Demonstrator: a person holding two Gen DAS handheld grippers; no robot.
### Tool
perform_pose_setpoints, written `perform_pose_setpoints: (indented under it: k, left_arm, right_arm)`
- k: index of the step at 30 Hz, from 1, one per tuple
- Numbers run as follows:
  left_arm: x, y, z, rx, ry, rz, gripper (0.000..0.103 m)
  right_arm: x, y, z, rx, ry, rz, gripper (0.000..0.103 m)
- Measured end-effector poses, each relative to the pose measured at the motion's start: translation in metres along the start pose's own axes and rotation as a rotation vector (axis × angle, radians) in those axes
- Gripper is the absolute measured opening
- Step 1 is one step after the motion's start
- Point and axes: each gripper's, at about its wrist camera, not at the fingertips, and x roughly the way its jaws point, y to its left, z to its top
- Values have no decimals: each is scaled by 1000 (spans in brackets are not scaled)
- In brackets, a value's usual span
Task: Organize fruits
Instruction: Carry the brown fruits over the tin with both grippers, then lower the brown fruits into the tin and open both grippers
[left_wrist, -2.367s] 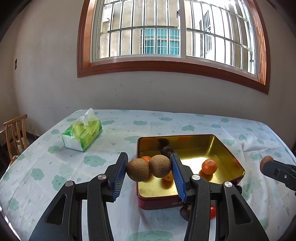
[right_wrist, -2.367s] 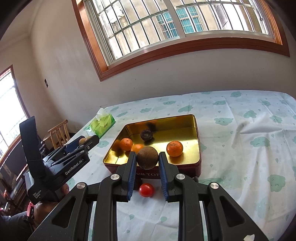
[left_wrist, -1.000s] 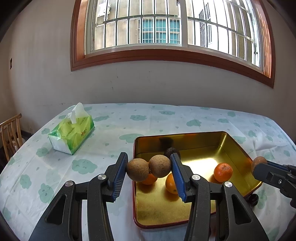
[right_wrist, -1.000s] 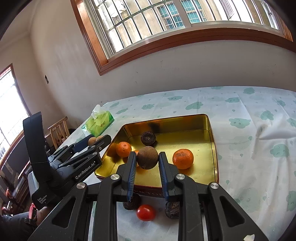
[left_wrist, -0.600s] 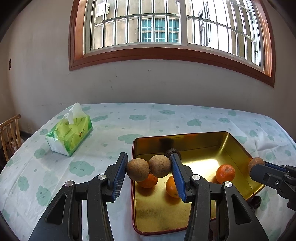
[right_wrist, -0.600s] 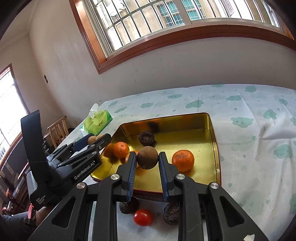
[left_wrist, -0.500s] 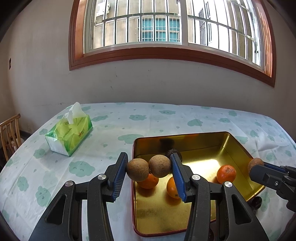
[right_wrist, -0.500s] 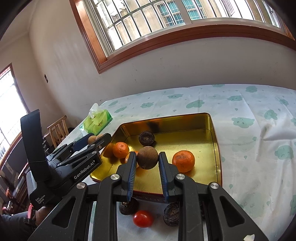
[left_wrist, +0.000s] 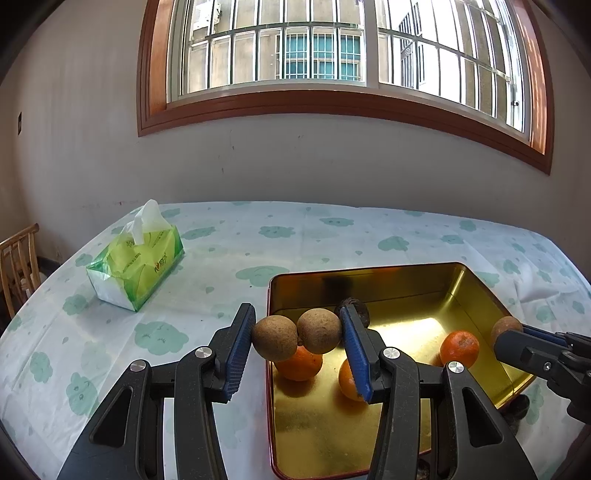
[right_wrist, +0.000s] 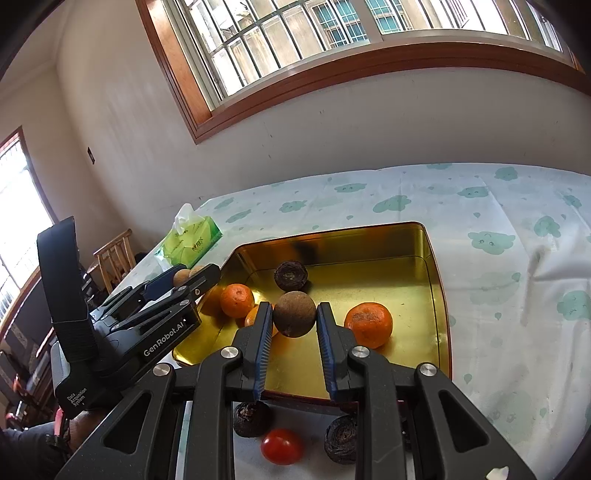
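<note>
While the left tongs (right_wrist: 192, 275), marked "GenRobot.AI", clamp two brown fruits (left_wrist: 298, 336), the right tongs (right_wrist: 294, 320) pinch one brown fruit (right_wrist: 295, 314).

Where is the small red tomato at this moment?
In the right wrist view, the red tomato lies on the tablecloth outside the gold tin, just before its near wall, between two dark wrinkled fruits.

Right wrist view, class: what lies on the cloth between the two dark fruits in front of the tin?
A red tomato lies between the two dark fruits, slightly nearer the camera, outside the tin. Only the right wrist view shows it.
</note>
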Motion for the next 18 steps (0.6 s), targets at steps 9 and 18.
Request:
perform_pose_setpoints:
  k: [9,18]
  left_arm:
    - [2,3,0,-2,3,-1,48]
    - [9,6,0,-9,8,-2,48]
  right_arm:
    - [8,-1,0,4,4,0,22]
    - [15,-4,1,9,8,0,22]
